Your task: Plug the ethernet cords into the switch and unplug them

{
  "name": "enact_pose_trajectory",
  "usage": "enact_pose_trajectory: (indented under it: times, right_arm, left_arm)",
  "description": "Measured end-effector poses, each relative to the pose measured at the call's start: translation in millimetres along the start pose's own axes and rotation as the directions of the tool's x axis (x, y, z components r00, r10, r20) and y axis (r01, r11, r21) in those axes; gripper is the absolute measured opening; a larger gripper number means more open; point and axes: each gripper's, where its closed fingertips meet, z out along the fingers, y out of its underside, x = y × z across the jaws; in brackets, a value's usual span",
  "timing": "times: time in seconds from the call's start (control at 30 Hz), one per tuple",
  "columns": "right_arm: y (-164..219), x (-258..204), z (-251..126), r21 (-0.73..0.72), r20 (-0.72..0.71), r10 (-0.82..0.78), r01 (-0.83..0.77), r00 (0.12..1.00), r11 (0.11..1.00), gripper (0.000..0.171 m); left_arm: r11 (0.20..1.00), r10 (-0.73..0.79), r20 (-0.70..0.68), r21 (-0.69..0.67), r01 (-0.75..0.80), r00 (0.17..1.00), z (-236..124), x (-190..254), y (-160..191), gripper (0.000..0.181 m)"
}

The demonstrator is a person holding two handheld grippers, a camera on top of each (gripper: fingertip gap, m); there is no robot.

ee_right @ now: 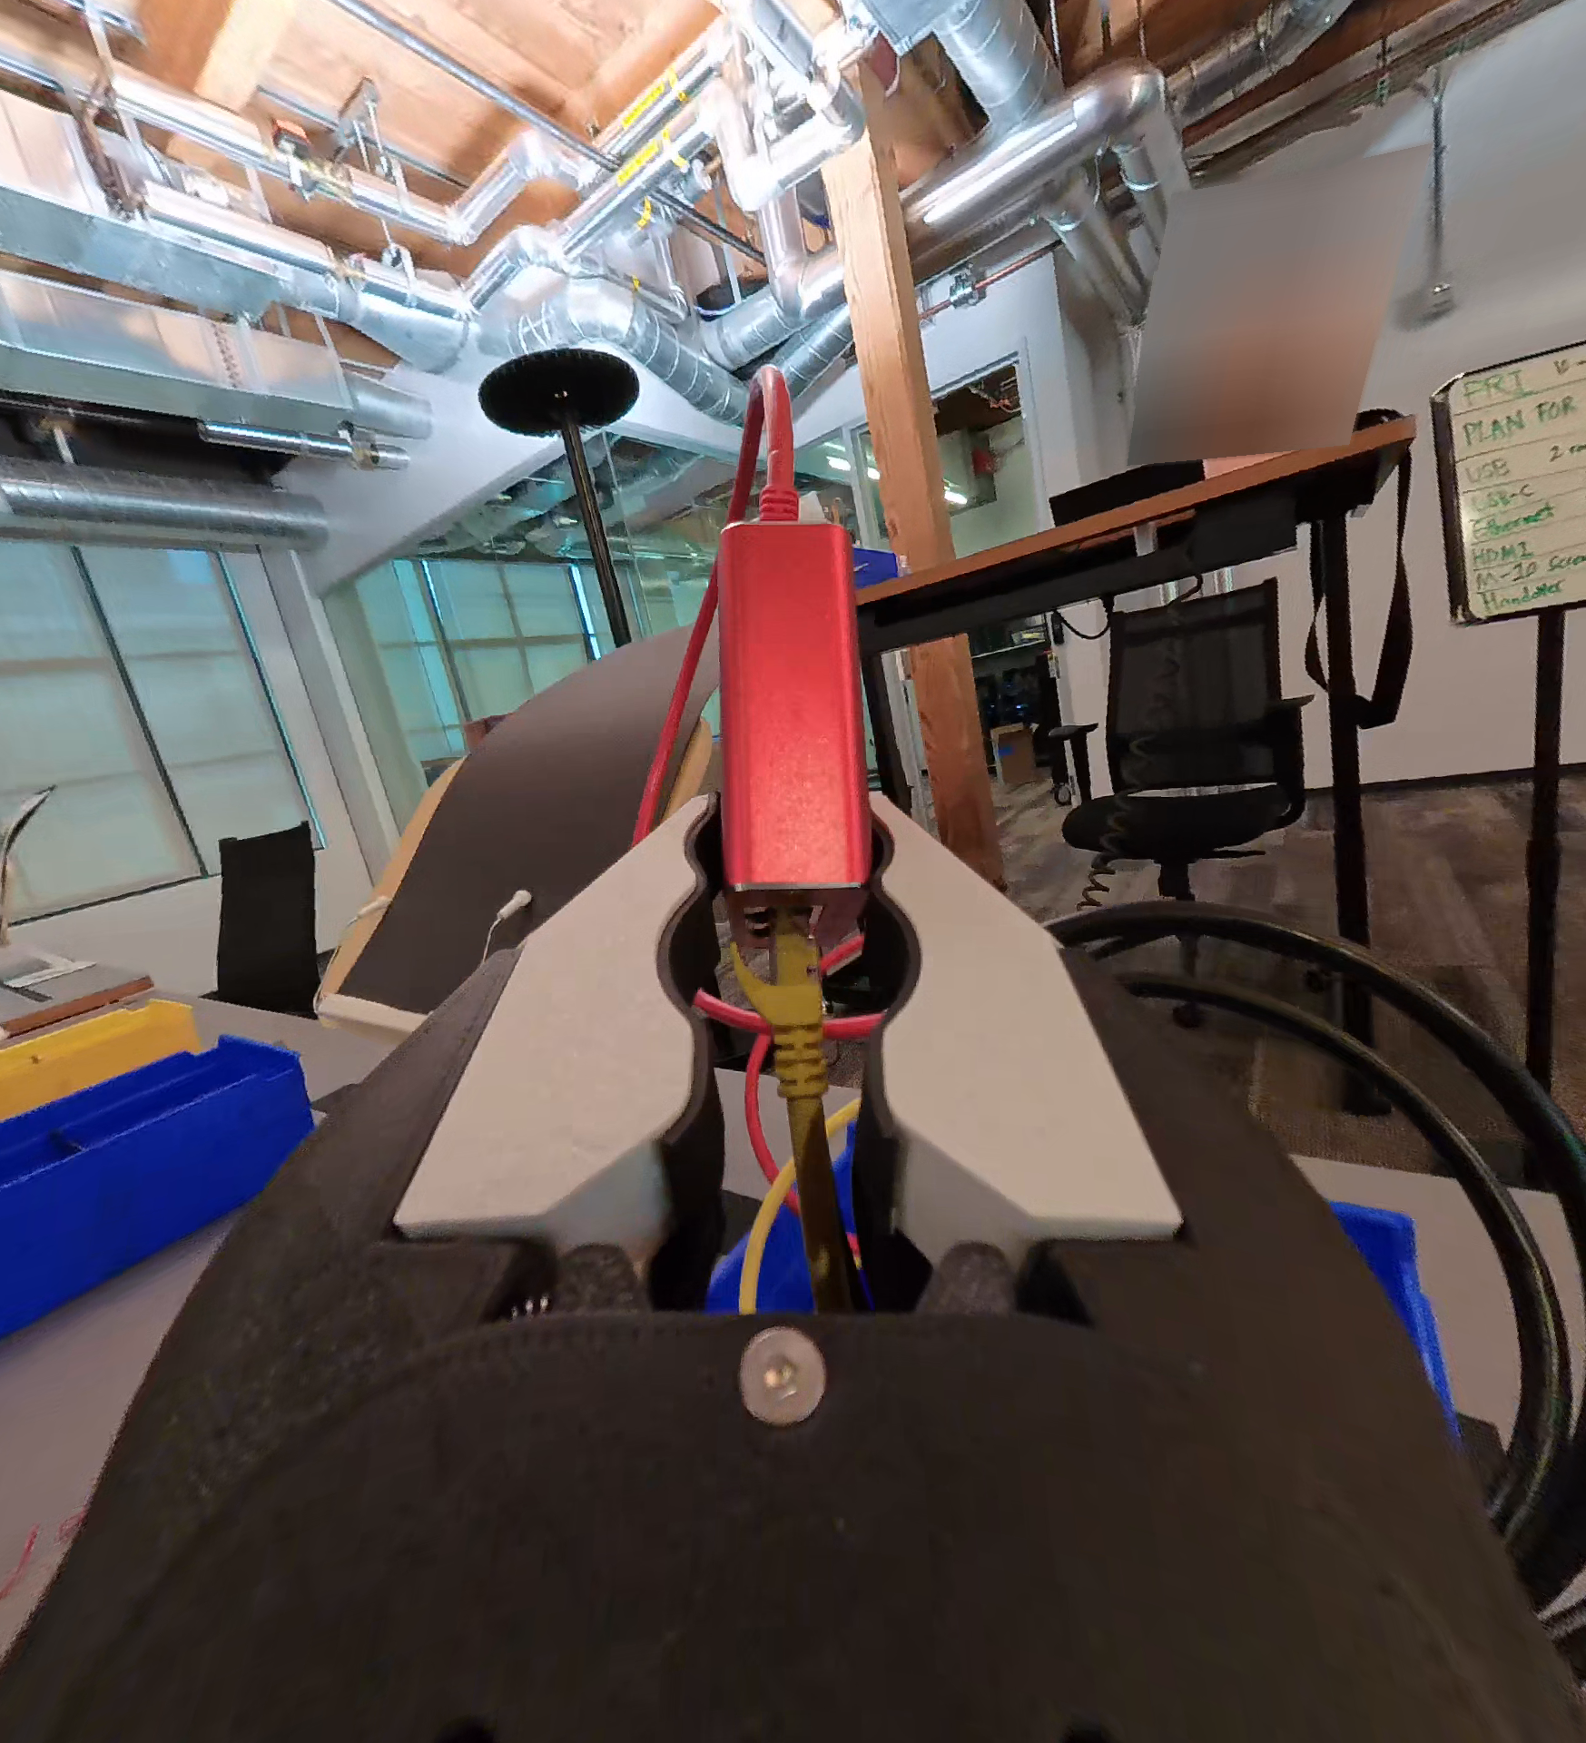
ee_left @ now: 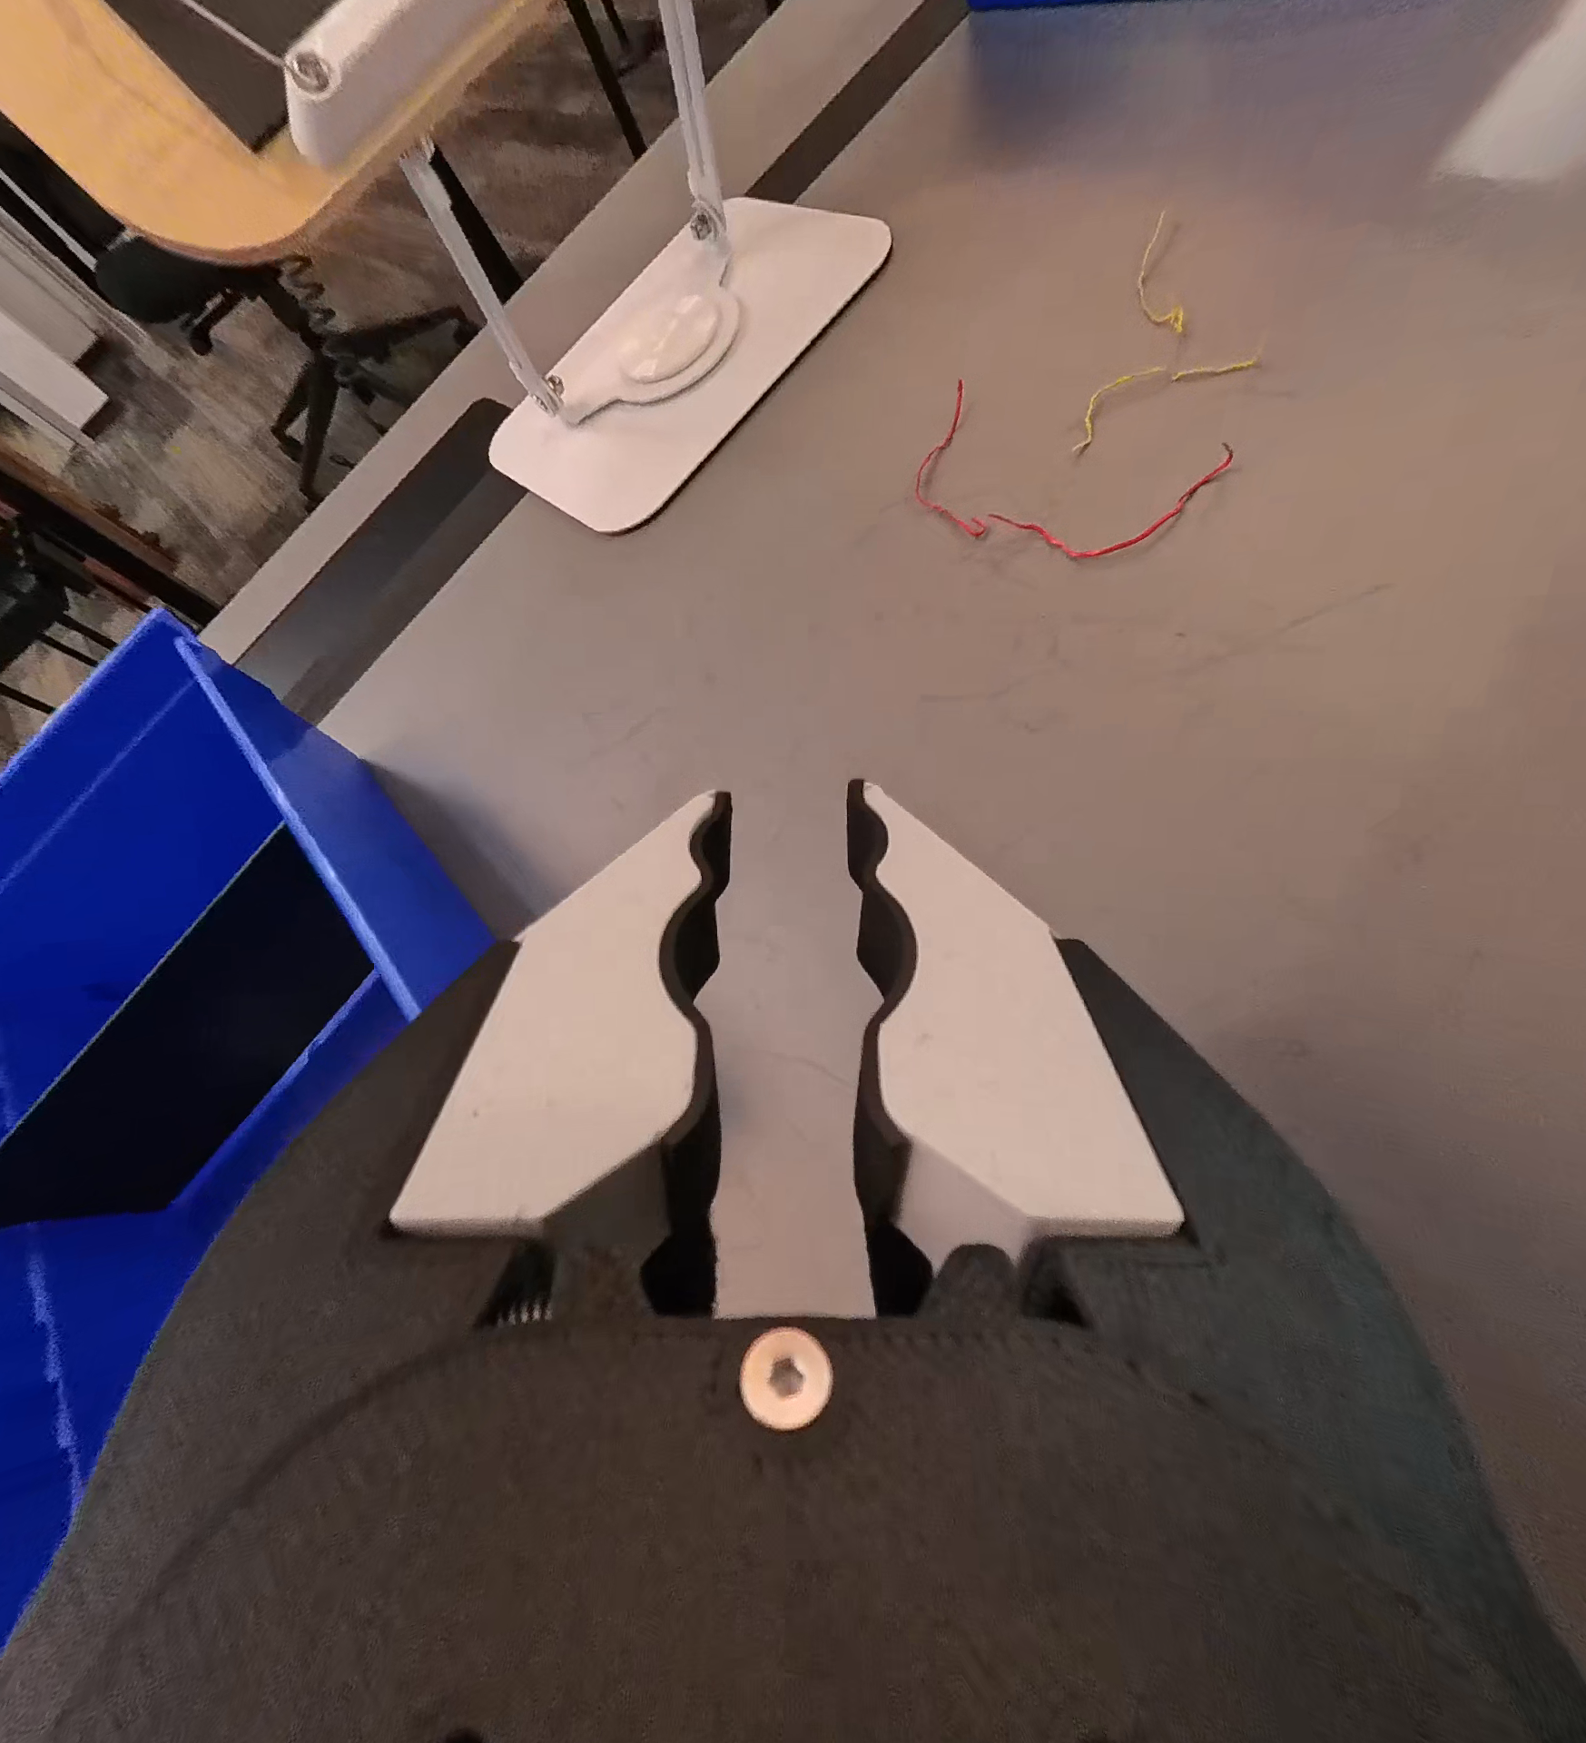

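Right wrist view: right gripper (ee_right: 791, 821) clamps red switch (ee_right: 793, 717), seemingly two cords attached.

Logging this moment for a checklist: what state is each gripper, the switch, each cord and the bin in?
Left gripper: open, empty, over the grey table.
Right gripper: shut on the red metal switch box, which is lifted.
Yellow ethernet cord: plugged into the switch's near end.
Red ethernet cord: plugged into the far end.
Blue plastic bin: nothing visible inside.
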Motion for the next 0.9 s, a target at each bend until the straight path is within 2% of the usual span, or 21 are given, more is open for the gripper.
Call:
enact_pose_trajectory:
  times: [0.17,0.27,0.4,0.5,0.63,0.8,0.9]
  right_arm:
    - [25,20,-11,-0.073,-0.064,0.005,-0.009,0.998,0.997,0.025]
    - [56,34,-7,-0.234,-0.119,-0.027,-0.002,0.993,0.972,0.025]
    - [82,31,9,-0.404,-0.069,-0.118,0.080,0.991,0.911,0.025]
    - [101,40,18,-0.508,-0.066,-0.029,-0.008,0.997,0.862,0.026]
    - [142,49,15,-0.677,-0.069,0.027,-0.067,0.997,0.733,0.026]
    - [176,49,13,-0.812,0.011,-0.092,0.063,0.996,0.581,0.025]
    - [199,53,4,-0.900,0.082,-0.150,0.138,0.985,0.414,0.026]
  left_arm:
    - [1.000,-0.006,-0.014,-0.013,0.006,1.000,6,0,6,0.022]
    - [1.000,-0.006,-0.016,-0.024,0.006,1.000,6,1,11,0.022]
    - [0.999,-0.015,-0.019,-0.031,0.014,1.000,7,1,14,0.022]
    - [0.999,-0.014,-0.021,-0.040,0.013,1.000,9,1,16,0.022]
    - [0.999,-0.012,-0.025,-0.049,0.011,1.000,10,2,19,0.022]
    - [0.998,-0.015,-0.033,-0.062,0.013,0.999,14,4,22,0.022]
    - [0.997,-0.011,-0.042,-0.071,0.008,0.999,17,6,25,0.022]
